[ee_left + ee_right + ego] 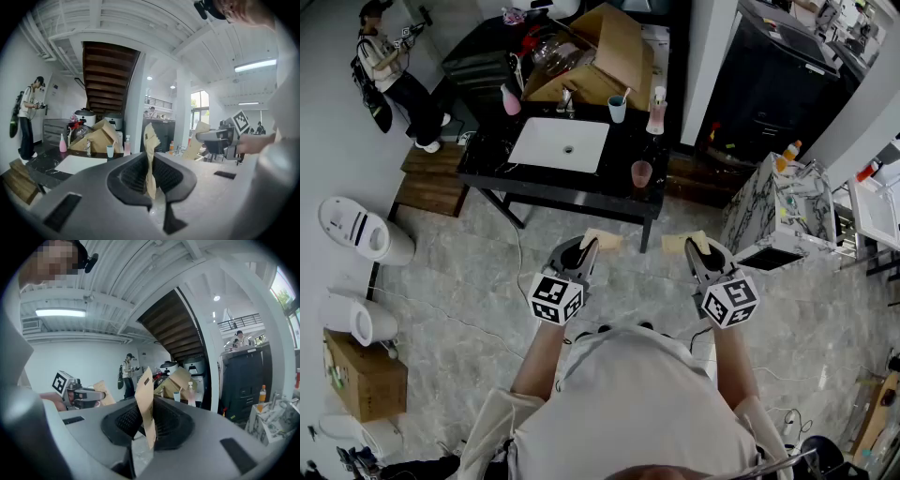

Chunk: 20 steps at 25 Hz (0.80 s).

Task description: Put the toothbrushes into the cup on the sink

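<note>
A black table carries a white sink (560, 144). A pale blue cup (618, 109) stands behind the basin with a thin handle sticking out of it. A pink cup (642, 173) sits near the table's front right corner. I see no loose toothbrush. My left gripper (592, 246) is shut on a brown cardboard piece (602, 239), held upright between the jaws (150, 159). My right gripper (692, 246) is shut on another cardboard piece (678, 244), likewise upright (146, 408). Both grippers hover over the floor, well short of the table.
A pink bottle (511, 100) and a soap dispenser (657, 112) flank the basin. An open cardboard box (600, 56) sits behind. A person (389, 70) stands far left. Toilets (356, 230), a wooden pallet (431, 183) and a marble cabinet (778, 211) surround the table.
</note>
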Tool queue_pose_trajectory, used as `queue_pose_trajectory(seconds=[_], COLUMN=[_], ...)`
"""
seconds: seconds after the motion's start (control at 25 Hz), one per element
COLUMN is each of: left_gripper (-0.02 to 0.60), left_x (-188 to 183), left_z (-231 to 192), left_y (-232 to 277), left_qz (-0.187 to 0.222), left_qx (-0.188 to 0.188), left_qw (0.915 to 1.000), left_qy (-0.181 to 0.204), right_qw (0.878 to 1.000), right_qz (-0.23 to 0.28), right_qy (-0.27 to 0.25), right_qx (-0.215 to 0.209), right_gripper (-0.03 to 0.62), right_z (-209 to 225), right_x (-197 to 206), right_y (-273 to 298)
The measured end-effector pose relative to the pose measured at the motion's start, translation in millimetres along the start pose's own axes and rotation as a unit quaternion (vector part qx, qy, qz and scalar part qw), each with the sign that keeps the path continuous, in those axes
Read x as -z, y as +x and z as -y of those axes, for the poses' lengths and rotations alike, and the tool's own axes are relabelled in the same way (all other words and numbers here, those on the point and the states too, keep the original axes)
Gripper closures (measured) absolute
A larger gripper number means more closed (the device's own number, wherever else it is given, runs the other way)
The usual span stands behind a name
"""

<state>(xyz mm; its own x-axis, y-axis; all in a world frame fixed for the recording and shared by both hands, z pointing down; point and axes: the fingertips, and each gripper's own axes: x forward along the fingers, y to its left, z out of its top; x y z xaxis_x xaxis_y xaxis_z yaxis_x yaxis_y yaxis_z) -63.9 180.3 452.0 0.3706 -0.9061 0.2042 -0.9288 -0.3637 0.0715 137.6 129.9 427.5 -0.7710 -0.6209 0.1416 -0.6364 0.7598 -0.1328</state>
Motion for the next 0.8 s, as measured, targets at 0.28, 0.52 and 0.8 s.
queue_pose_trajectory(seconds=[0.28,0.52,0.8], left_gripper=[0.551,0.551,0.551], left_x=[-0.2,1.2,4.8], left_z=[-1.1,-0.1,7.4], left_y=[-2.4,-2.1,-1.4], left_qz=[0.001,0.0,-0.004], left_qx=[0.0,-0.002,-0.005], left_qw=[1.0,1.0,1.0], left_qy=[0.0,-0.003,-0.004], right_qw=[1.0,1.0,1.0], right_qz=[0.002,0.002,0.0], right_qy=[-0.001,0.004,0.022], right_qx=[-0.004,-0.005,-0.005], right_gripper=[0.526,0.526,0.526], right_z=[-4.8,-4.8,1.7], right_x=[-0.2,-0.5,6.0], right_y=[1.3,0.9,-5.4])
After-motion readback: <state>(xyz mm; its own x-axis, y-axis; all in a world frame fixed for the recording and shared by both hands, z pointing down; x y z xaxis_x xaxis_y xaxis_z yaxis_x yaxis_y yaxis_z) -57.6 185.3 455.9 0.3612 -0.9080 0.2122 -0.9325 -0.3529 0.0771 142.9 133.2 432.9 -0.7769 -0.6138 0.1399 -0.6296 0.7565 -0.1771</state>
